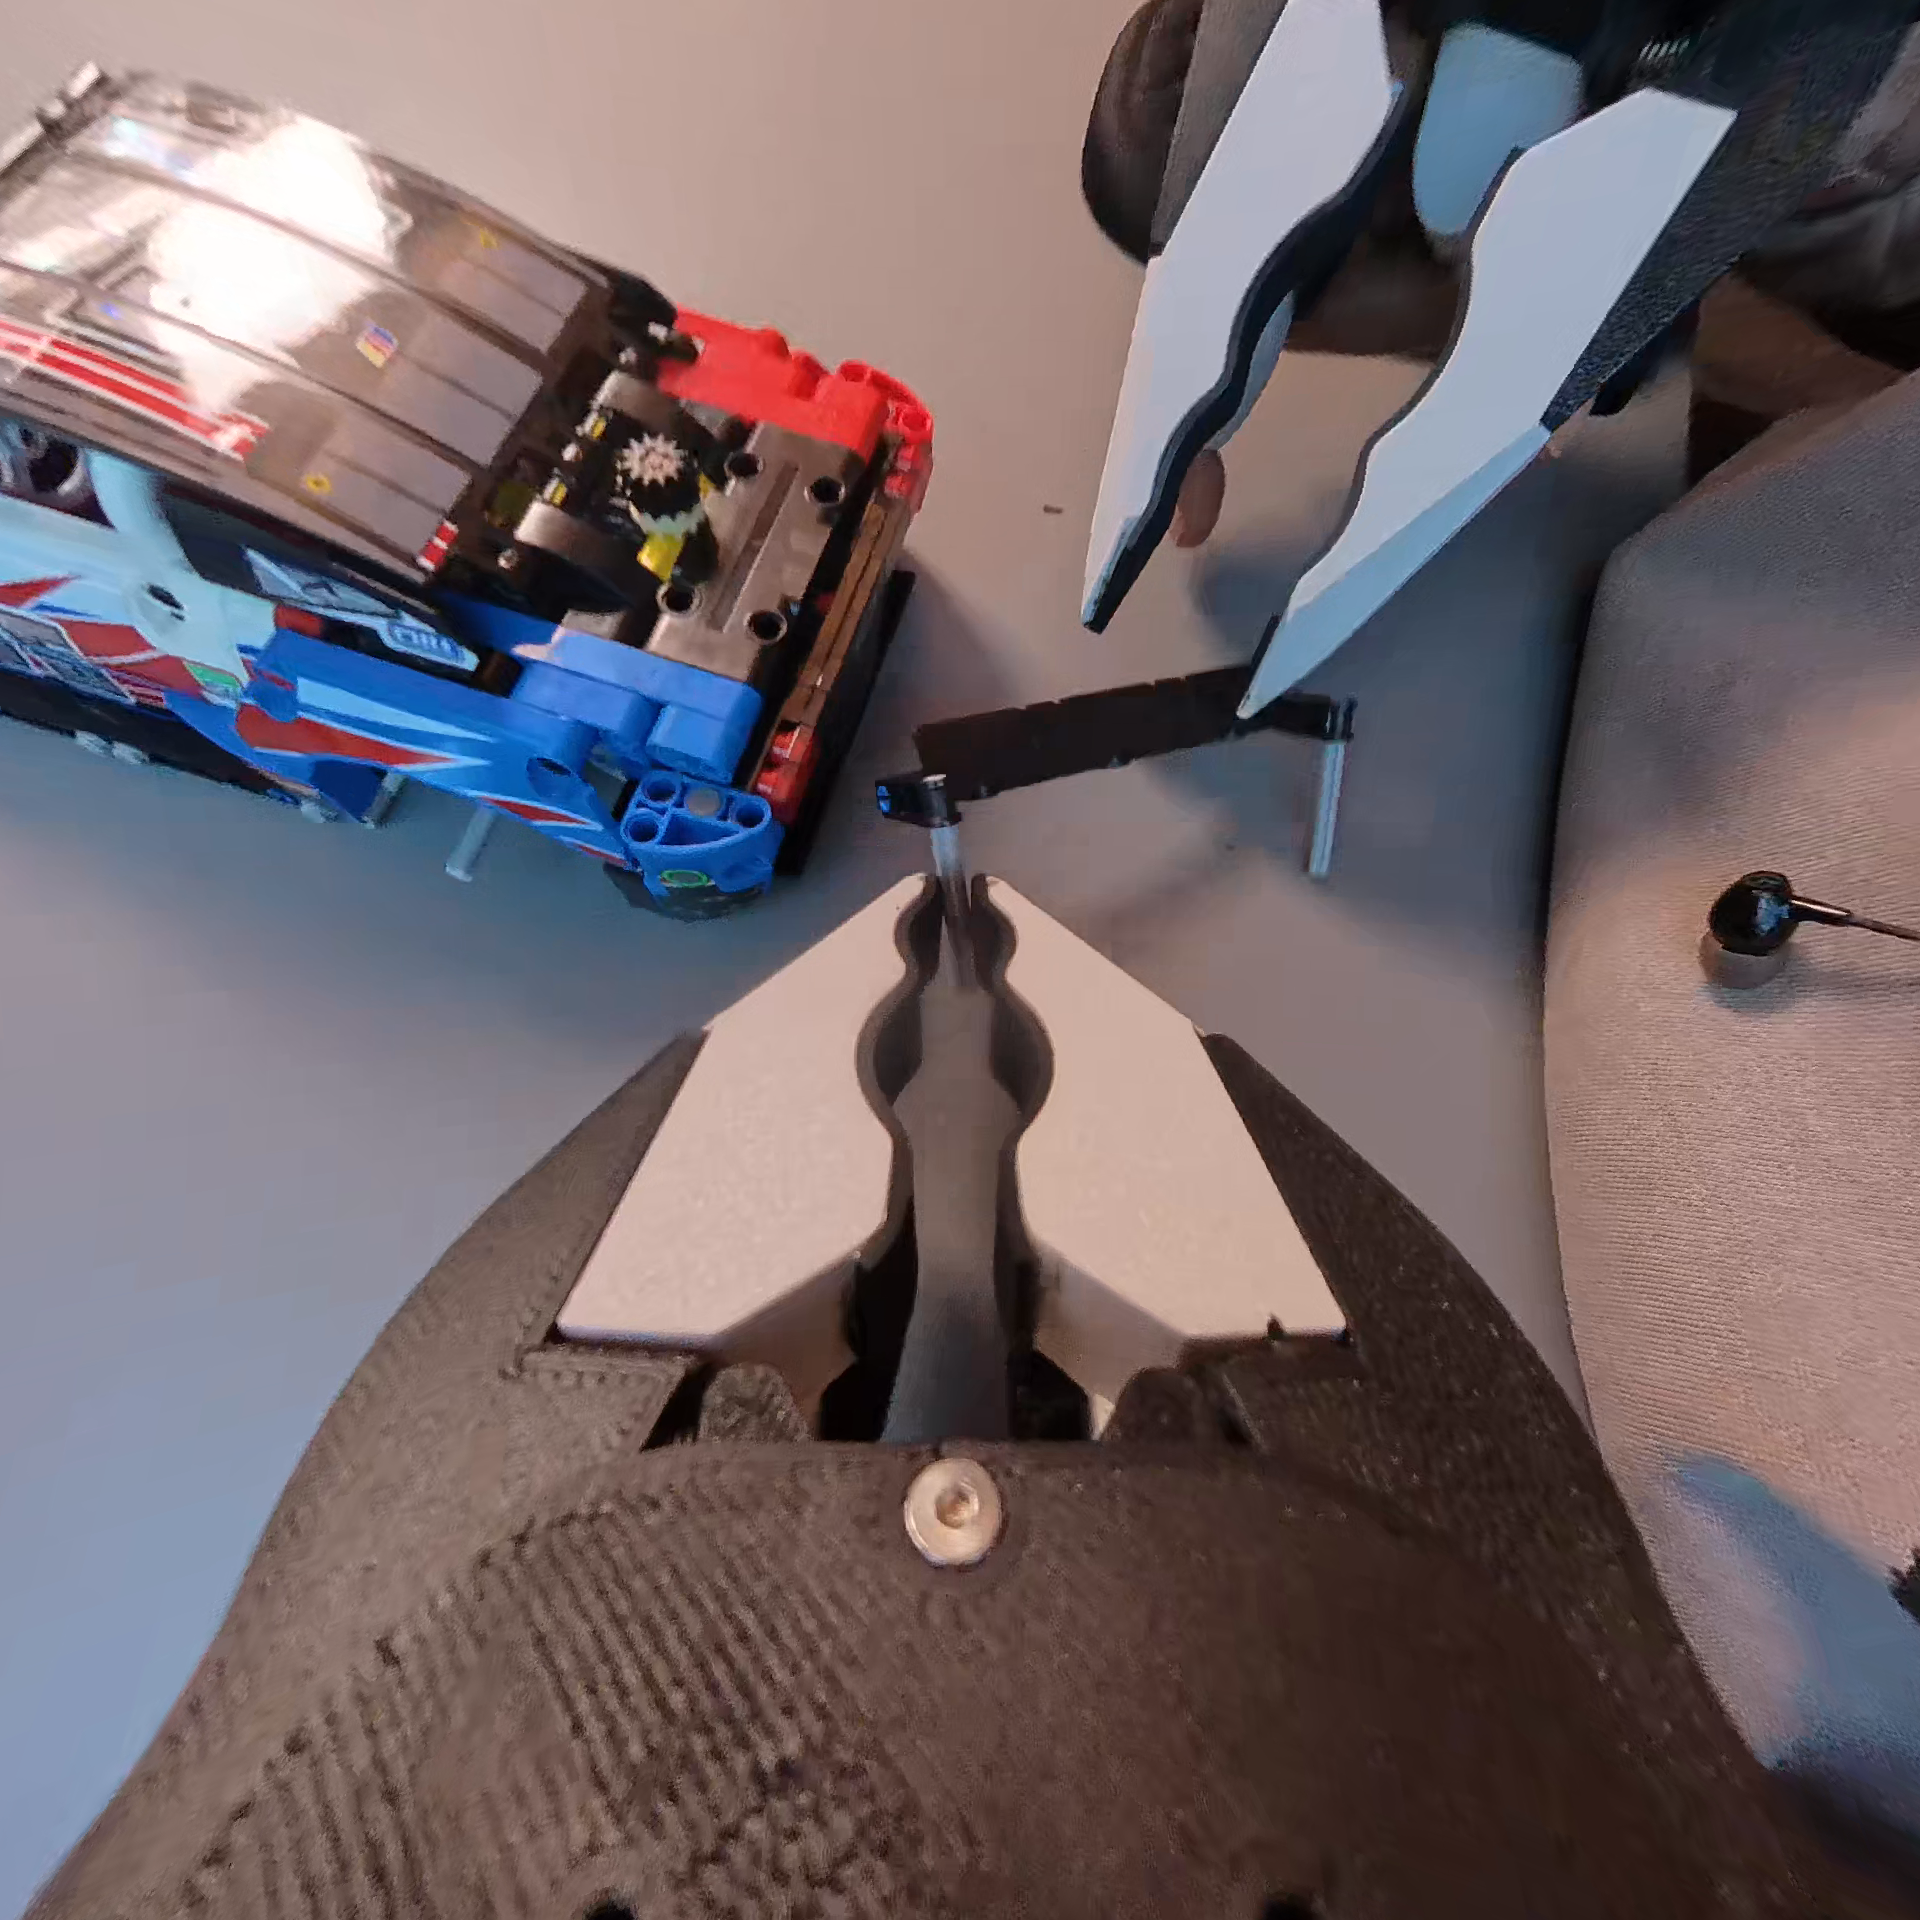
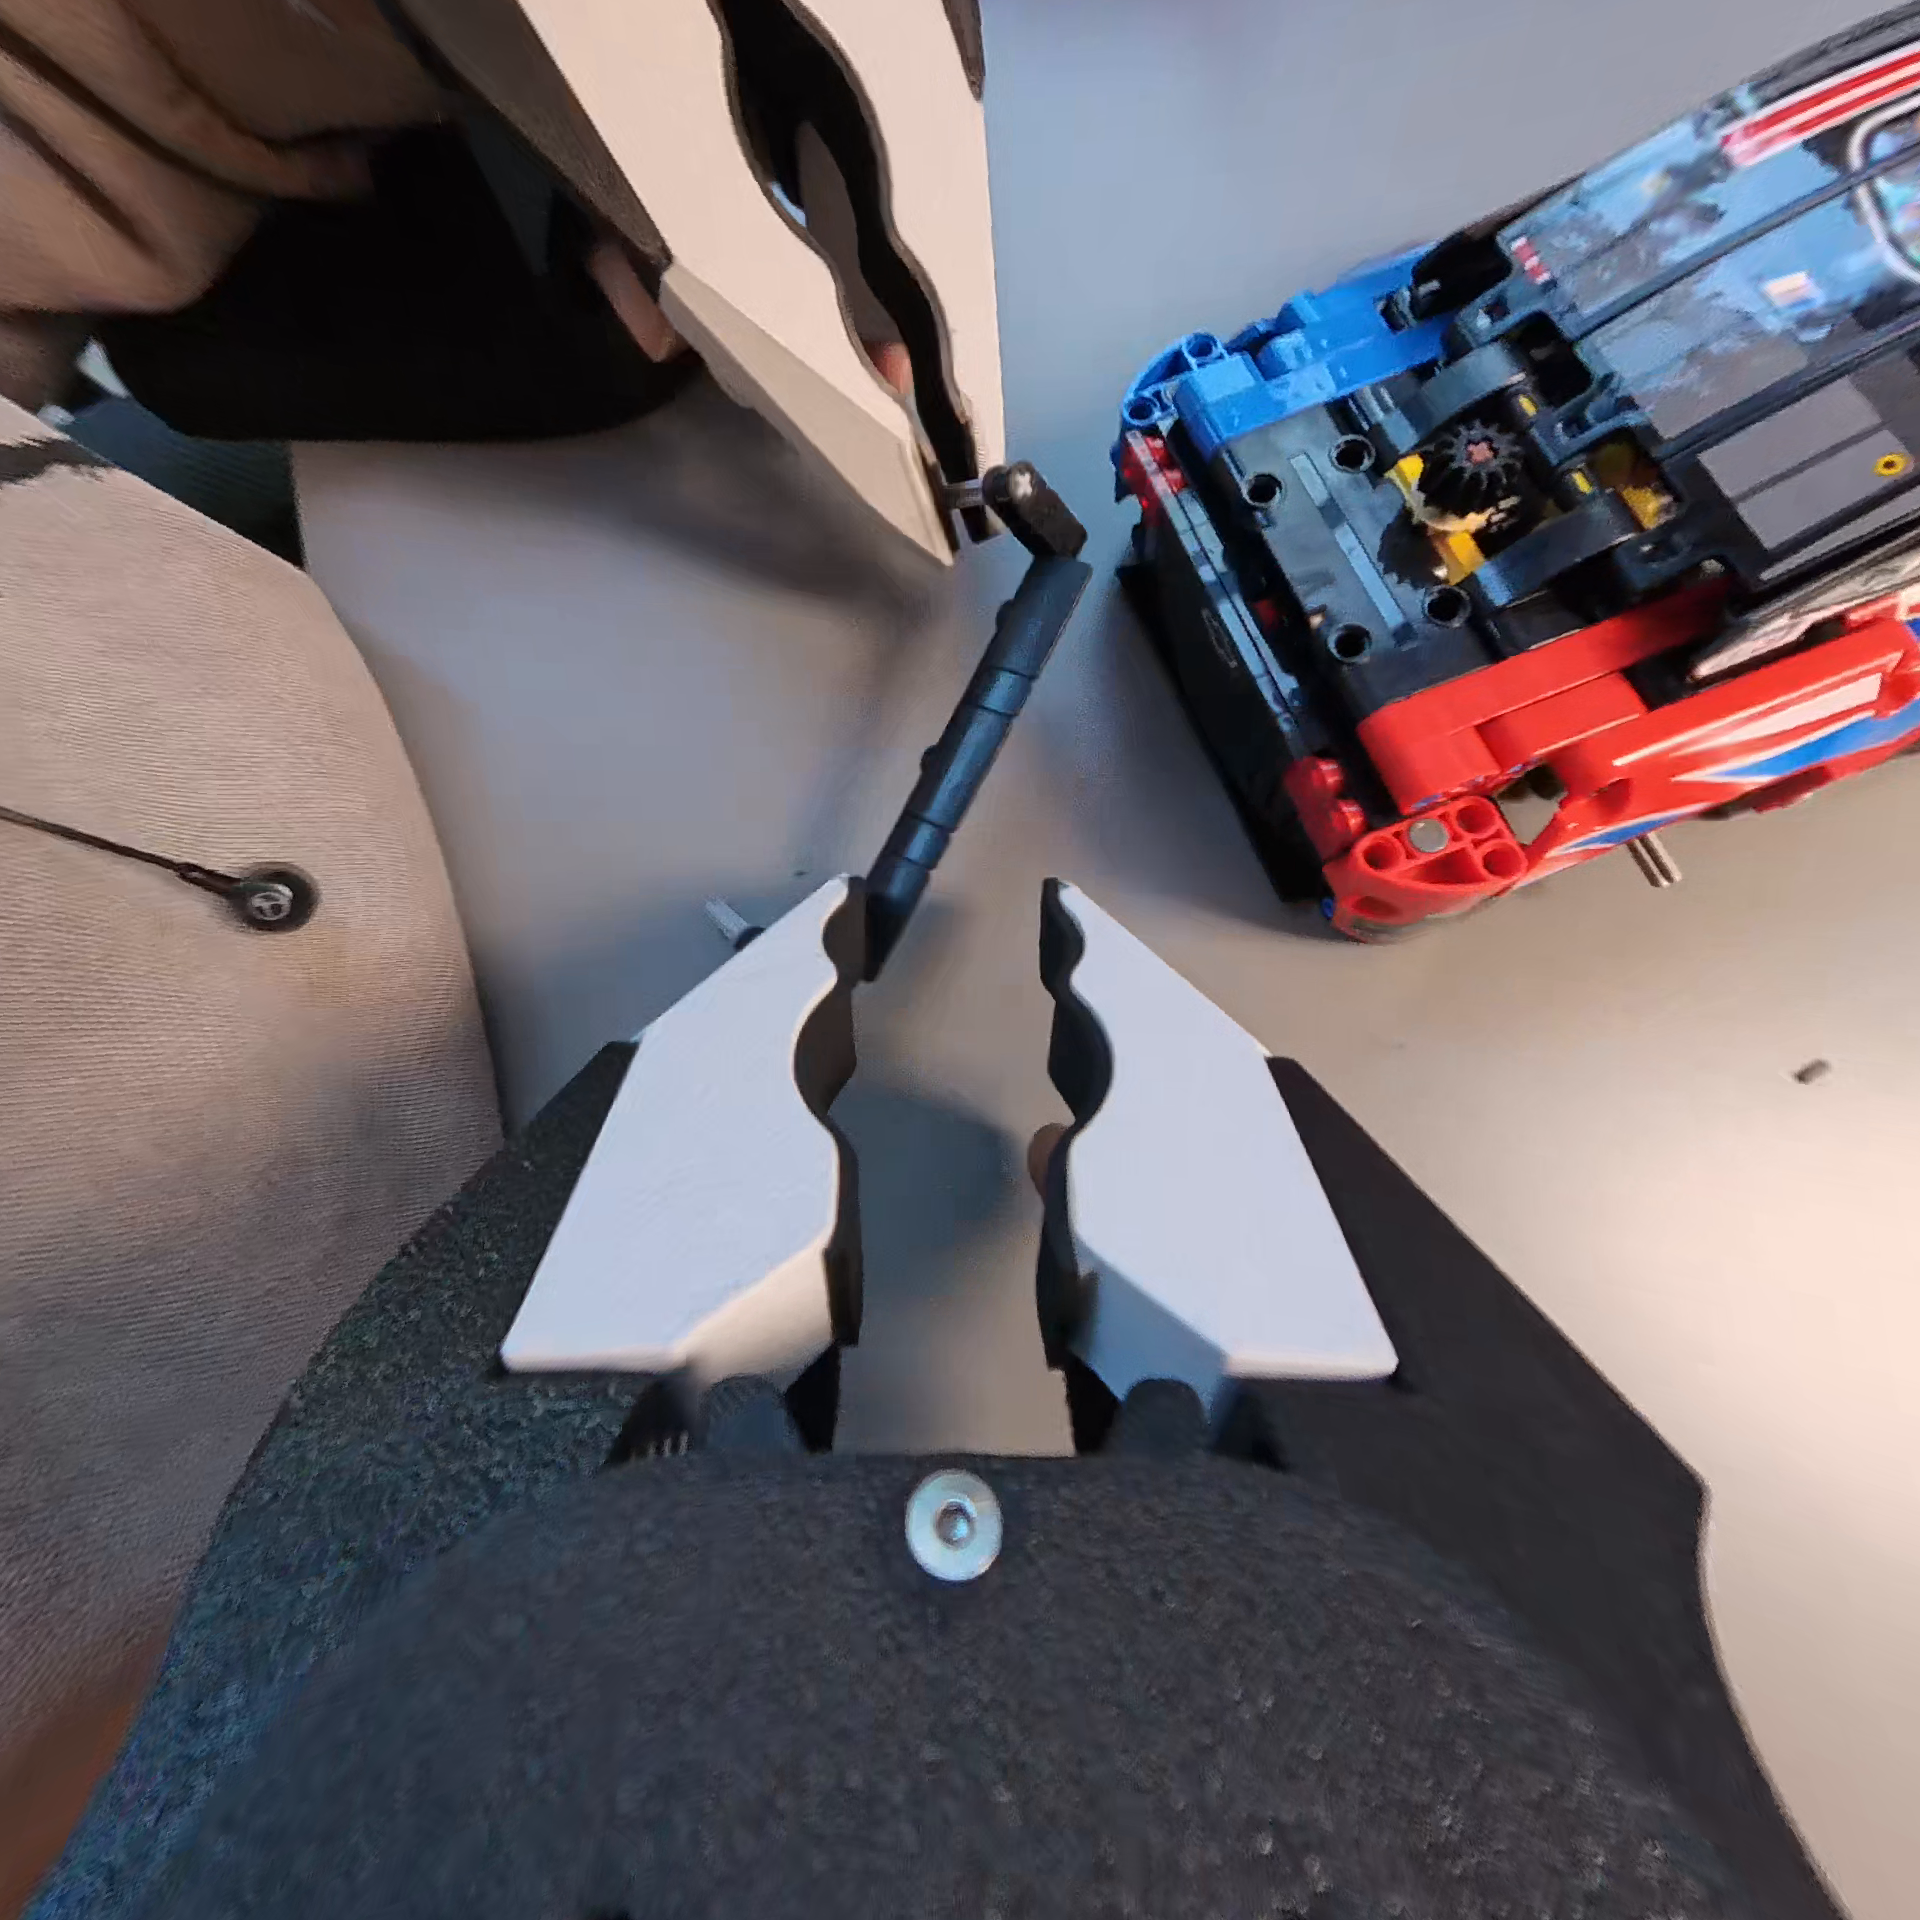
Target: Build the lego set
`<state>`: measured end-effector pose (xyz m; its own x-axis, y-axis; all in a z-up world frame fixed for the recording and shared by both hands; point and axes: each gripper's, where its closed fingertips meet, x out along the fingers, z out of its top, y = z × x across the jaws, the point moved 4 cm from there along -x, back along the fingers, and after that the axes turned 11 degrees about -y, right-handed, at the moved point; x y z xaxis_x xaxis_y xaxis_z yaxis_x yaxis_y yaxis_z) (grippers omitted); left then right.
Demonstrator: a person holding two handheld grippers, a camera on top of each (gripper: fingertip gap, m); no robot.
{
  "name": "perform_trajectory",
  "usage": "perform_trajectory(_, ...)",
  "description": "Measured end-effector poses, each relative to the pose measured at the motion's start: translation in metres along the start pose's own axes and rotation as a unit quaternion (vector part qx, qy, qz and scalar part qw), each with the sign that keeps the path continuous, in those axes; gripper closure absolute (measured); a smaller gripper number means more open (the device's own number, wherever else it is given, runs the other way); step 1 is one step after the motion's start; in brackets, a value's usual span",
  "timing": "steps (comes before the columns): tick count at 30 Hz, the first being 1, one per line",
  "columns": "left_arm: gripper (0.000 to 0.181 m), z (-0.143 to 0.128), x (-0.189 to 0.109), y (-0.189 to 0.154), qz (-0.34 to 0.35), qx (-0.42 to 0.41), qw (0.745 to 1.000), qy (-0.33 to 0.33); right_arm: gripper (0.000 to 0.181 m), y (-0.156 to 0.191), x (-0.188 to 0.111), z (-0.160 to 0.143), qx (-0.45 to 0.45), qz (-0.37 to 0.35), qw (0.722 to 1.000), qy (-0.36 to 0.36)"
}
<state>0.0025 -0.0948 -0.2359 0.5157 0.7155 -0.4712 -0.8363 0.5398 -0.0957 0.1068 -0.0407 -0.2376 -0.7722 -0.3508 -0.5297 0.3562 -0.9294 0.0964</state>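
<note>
Step in hand, by judgement: fitting the black wing piece [image 1: 1091, 732] to the car's [image 1: 436, 540] rear. Best done keeping both pins level and aligned.

Left hand-held gripper [image 1: 954, 894] is pinching the wing's grey pin [image 1: 948, 847] at 12 o'clock. Right hand-held gripper [image 2: 951, 914] is standing released, its left fingertip touching the wing's far end. The car is sitting on the desk [image 1: 260, 1091], at 10 o'clock of the left one.

**Black wing piece between your two grippers**

Your right gripper [image 2: 951, 914] is spread open, its left finger touching the black wing piece's [image 2: 971, 743] near end. Your left gripper [image 2: 961, 488] pinches the far-end axle. Lego car [image 2: 1538, 582] sits right.
</note>
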Motion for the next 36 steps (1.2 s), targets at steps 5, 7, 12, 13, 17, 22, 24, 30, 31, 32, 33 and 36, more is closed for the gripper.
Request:
perform_trajectory(5,0.179,0.016,-0.013,-0.002,-0.080,-0.001,0.994,-0.076,0.144,0.006,-0.022,0.014,-0.022,0.086,0.991,-0.097)
perform_trajectory(7,0.179,0.026,-0.019,-0.003,-0.126,-0.014,0.986,-0.112,0.144,0.000,-0.032,0.019,-0.067,0.087,0.985,-0.131)
perform_trajectory(12,0.179,0.050,-0.031,-0.004,-0.257,-0.070,0.944,-0.193,0.130,-0.015,-0.037,0.026,-0.234,0.029,0.963,-0.132)
perform_trajectory(13,0.179,0.055,-0.031,-0.004,-0.282,-0.080,0.934,-0.203,0.126,-0.015,-0.036,0.029,-0.273,0.017,0.953,-0.131)
perform_trajectory(17,0.180,0.071,-0.026,-0.001,-0.370,-0.130,0.890,-0.232,0.120,-0.010,-0.037,0.053,-0.368,-0.004,0.914,-0.172)
perform_trajectory(22,0.180,0.082,-0.009,0.005,-0.421,-0.156,0.867,-0.214,0.119,-0.001,-0.042,0.074,-0.494,-0.004,0.853,-0.166)
perform_trajectory(24,0.180,0.083,-0.001,0.005,-0.429,-0.155,0.867,-0.199,0.131,0.002,-0.041,0.075,-0.535,0.001,0.831,-0.154)
perform_trajectory(30,0.179,0.081,0.018,0.007,-0.412,-0.160,0.881,-0.171,0.173,0.003,-0.039,0.072,-0.548,0.041,0.827,-0.118)
perform_trajectory(31,0.179,0.080,0.020,0.008,-0.401,-0.161,0.886,-0.168,0.174,0.001,-0.039,0.073,-0.541,0.045,0.833,-0.111)
perform_trajectory(32,0.178,0.080,0.022,0.012,-0.383,-0.162,0.895,-0.165,0.177,-0.001,-0.039,0.074,-0.530,0.049,0.840,-0.103)
perform_trajectory(33,0.171,0.081,0.023,0.017,-0.359,-0.159,0.905,-0.164,0.177,-0.003,-0.040,0.075,-0.518,0.053,0.849,-0.094)
perform_trajectory(36,0.144,0.089,0.011,0.034,-0.294,-0.142,0.928,-0.179,0.177,-0.018,-0.040,0.073,-0.461,0.061,0.884,-0.043)
